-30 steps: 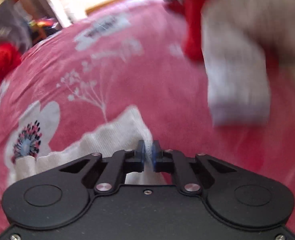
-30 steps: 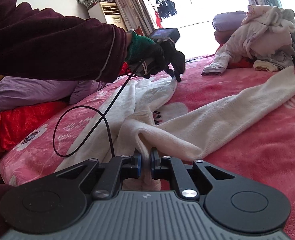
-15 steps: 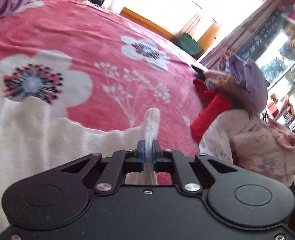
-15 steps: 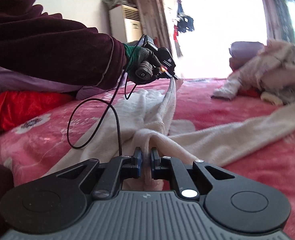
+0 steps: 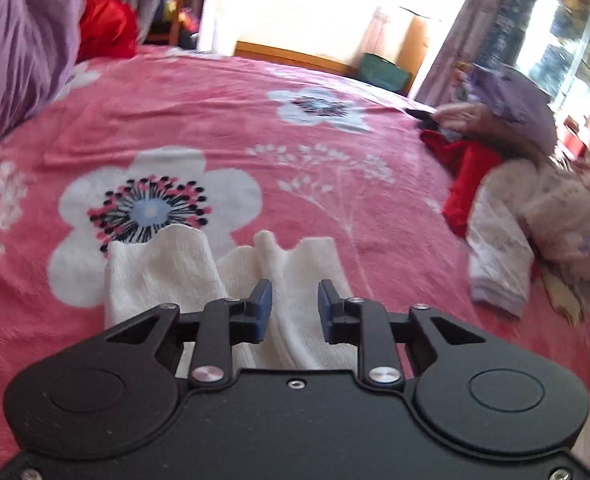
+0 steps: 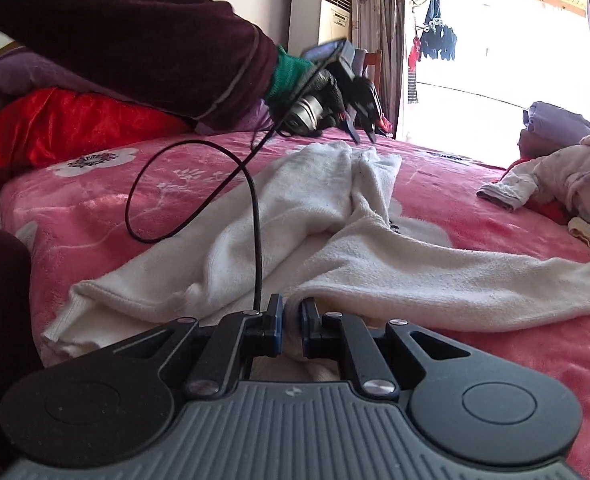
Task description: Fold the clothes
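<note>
1. Two grippers are on one white garment (image 6: 315, 208), which lies spread across the pink flowered blanket (image 5: 255, 140); take the big white flower (image 5: 151, 208) on that blanket as your landmark.
2. Your left gripper (image 5: 293, 306) is opening: its blue pads stand apart, and the hem's ridge of cloth lies loose between them without being pressed. That hem sits just this side of the flower, overlapping its near petals.
3. Your right gripper (image 6: 291, 322) is closed tight on a fold of the same garment, at the near end, well away from the flower. From the right wrist view a long sleeve (image 6: 475, 280) runs off to the right.
4. You seem to be finishing a fold: one edge is laid down and being let go, while the other is gripped.
5. Next, lift the left gripper clear without dragging the hem, or the fold will shift.
6. Then you will likely need to bring the sleeve in across the body. Keep the cable (image 6: 199, 200) off the cloth.
7. The pile of other clothes (image 5: 535, 216) lies beyond the flower, to the right.
</note>
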Demonstrator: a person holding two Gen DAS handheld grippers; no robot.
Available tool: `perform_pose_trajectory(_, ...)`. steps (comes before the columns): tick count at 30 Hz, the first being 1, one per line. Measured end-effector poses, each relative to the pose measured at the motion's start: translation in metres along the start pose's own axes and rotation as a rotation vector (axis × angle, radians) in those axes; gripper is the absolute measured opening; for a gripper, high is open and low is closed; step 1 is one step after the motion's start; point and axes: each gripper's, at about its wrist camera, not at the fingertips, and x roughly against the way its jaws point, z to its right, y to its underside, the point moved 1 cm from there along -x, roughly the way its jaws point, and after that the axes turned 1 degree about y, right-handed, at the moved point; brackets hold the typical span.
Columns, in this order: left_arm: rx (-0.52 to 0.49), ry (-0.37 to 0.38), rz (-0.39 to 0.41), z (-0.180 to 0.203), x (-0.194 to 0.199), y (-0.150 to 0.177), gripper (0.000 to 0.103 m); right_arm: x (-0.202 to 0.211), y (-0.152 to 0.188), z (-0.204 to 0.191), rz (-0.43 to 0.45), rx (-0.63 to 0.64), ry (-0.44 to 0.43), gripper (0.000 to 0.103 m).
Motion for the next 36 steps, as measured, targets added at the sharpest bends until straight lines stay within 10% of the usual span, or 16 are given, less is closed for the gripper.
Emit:
perform_pose_trajectory(6, -0.199, 0.144, -0.199, 0.053, 0.008, 0.056, 0.025, -0.001, 0.001, 0.0, -0.009, -0.011, -0.002, 0.011)
perform_pose_trajectory(8, -0.354, -0.006, -0.275, 0.064, -0.007, 0.084, 0.029, -0.002, 0.002, 0.001, -0.015, -0.023, -0.001, 0.011)
perform_pose_trajectory(10, -0.345, 0.01, -0.23, 0.075, 0.004, 0.087, 0.028, -0.001, 0.003, 0.003, -0.018, -0.045, -0.001, 0.011)
perform_pose_trajectory(20, -0.593, 0.382, -0.302, 0.279, 0.054, 0.127, 0.047, 0.006, 0.006, 0.005, 0.006, -0.08, -0.001, 0.013)
perform_pose_trajectory(36, -0.996, 0.242, -0.236, 0.474, -0.068, 0.182, 0.04, 0.001, 0.008, 0.047, -0.004, -0.343, -0.098, 0.013)
